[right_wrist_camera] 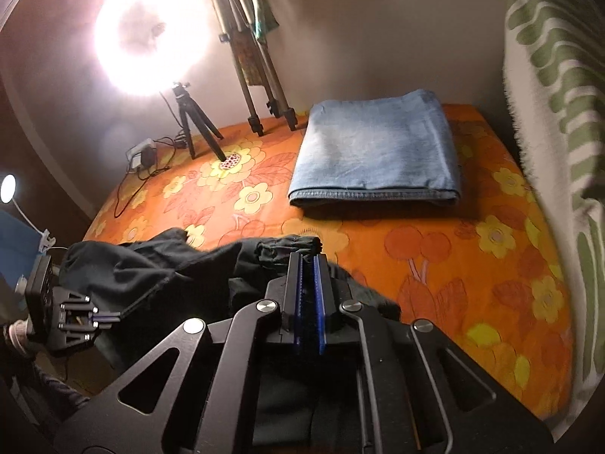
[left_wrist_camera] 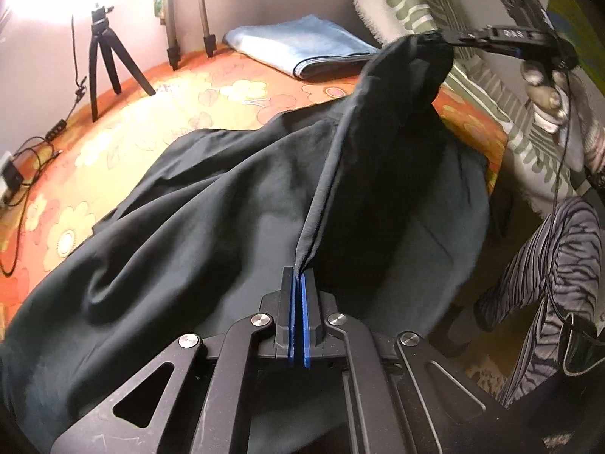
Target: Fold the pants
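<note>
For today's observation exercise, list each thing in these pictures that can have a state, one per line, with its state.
Black pants: unfolded, partly lifted off the bed.
Left gripper: shut on a pants edge.
Right gripper: shut on bunched pants fabric.
Blue jeans: folded, lying flat.
Ring light: switched on.

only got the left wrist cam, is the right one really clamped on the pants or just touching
Observer: Clamped. The right wrist view shows a gathered edge of the black pants pinched in the right gripper, jaws shut on it.
Operator: room ahead of it to lay the fold
Observer: Yes, bare bedsheet lies between it and the folded jeans, which lie flat by the wall.
Operator: what's that glare top left
Observer: A ring light on the small tripod.
</note>
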